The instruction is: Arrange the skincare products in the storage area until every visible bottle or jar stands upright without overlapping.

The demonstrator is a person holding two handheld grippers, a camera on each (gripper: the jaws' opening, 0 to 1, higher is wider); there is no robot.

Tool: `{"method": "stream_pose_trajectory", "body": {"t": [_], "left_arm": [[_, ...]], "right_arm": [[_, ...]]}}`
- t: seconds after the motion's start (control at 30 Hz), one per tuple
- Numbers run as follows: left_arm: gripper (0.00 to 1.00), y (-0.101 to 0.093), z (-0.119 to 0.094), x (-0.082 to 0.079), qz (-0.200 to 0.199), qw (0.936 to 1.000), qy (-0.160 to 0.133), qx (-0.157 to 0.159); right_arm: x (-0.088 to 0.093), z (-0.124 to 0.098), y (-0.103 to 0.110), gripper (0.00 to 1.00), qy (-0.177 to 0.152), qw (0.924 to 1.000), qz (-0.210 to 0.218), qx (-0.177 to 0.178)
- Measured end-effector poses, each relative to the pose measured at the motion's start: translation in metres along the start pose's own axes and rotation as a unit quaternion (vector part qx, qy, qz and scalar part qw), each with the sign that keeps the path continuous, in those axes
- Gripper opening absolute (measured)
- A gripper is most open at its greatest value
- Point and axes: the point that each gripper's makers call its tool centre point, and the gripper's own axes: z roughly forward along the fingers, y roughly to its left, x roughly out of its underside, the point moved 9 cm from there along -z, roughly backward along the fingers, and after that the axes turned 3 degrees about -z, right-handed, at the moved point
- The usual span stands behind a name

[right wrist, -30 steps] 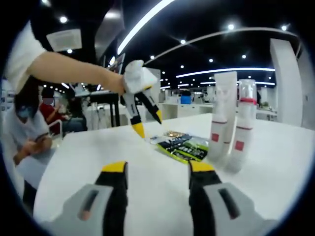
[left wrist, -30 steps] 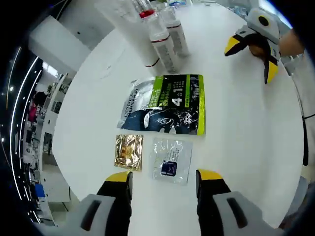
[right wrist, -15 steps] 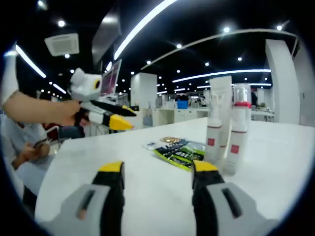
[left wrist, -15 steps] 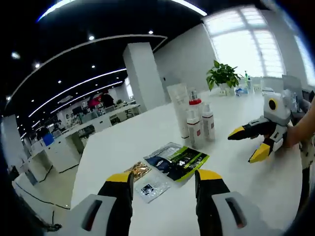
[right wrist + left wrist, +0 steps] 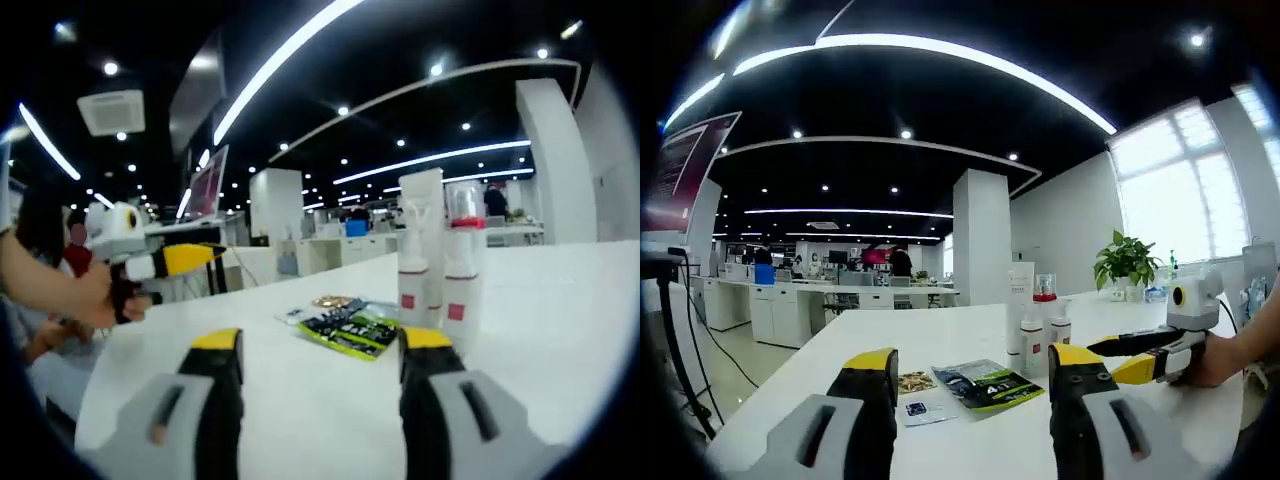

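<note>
A tall white tube, a clear bottle with a red cap and a smaller white bottle stand upright together on the white table. In front of them lie a green-and-black pouch, a gold sachet and a clear sachet. My left gripper hovers open and empty, short of the sachets. In the right gripper view the tube and red-capped bottle stand right of centre, the pouch lies flat, and my right gripper is open and empty.
The right gripper comes in from the right, held in a hand. The left gripper shows at the left in a hand. A potted plant stands at the far table end. Office desks and a pillar lie beyond.
The left gripper view swung up from looking down on the table to level along it. Both grippers stayed open. Bottles and sachets did not move.
</note>
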Motion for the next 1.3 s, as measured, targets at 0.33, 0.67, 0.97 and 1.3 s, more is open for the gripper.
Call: {"method": "stream_pose_trajectory", "body": {"t": [0.33, 0.67, 0.97, 1.3], "left_arm": [[0.80, 0.009, -0.009, 0.008, -0.052, 0.9961, -0.063, -0.033], [0.94, 0.008, -0.010, 0.006, -0.070, 0.9906, -0.114, -0.032], [0.99, -0.007, -0.009, 0.012, -0.028, 0.9947, -0.099, 0.004], [0.98, -0.004, -0.009, 0.014, -0.023, 0.9956, -0.091, -0.003]], "right_arm": [[-0.011, -0.041, 0.000, 0.74, -0.015, 0.9975, -0.019, 0.066], [-0.012, -0.071, -0.006, 0.79, -0.034, 0.9925, -0.035, 0.112], [-0.007, -0.074, -0.012, 0.79, -0.037, 0.9920, 0.004, 0.121], [-0.004, -0.069, -0.006, 0.79, -0.019, 0.9943, -0.012, 0.105]]}}
